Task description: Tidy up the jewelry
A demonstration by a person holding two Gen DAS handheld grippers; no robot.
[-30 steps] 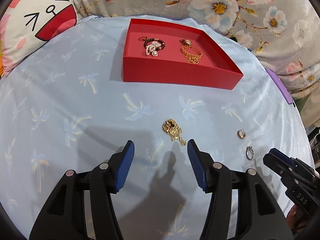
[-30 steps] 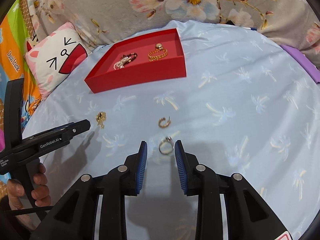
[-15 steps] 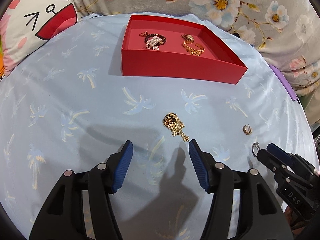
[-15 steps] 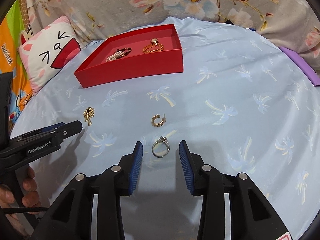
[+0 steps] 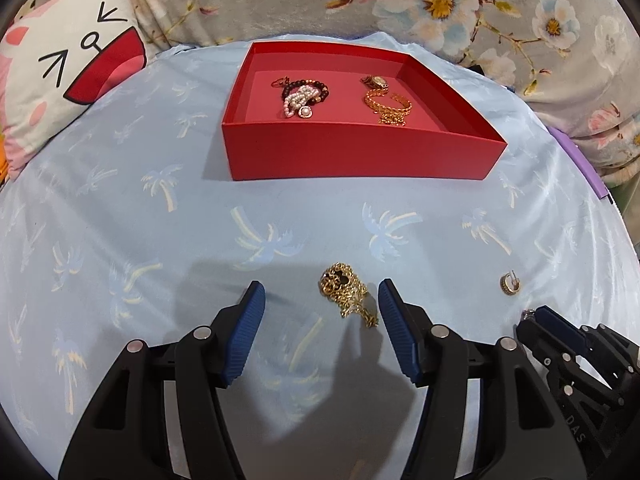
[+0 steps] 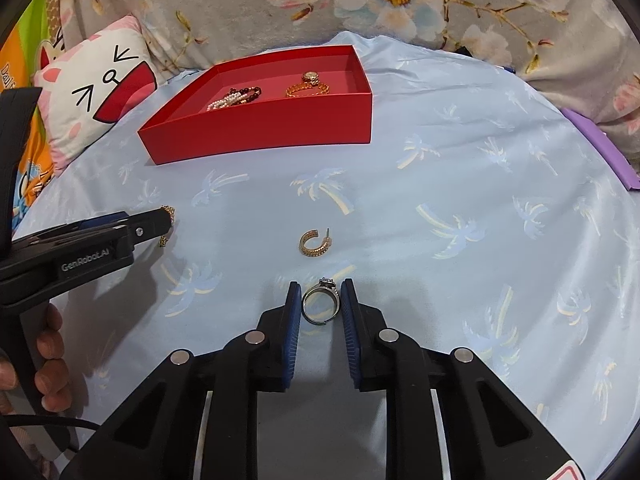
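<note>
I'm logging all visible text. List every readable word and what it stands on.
"GenRobot.AI": on the side of the left gripper, right wrist view.
"DAS": on the body of the right gripper, left wrist view.
Orange cushion lettering at the left edge: cut off, unreadable.
Nothing else carries text.

The cloth point(image 5: 160, 240) is pale blue with a print of cream and blue palm trees, and on it stands a plain red box point(image 5: 360, 156) with a pinker floor. Behind lie a grey fabric point(image 6: 400, 8) with white, yellow-centred flowers and a white cushion point(image 5: 68, 72) with pink patches, a black-lined face and a red mouth.
</note>
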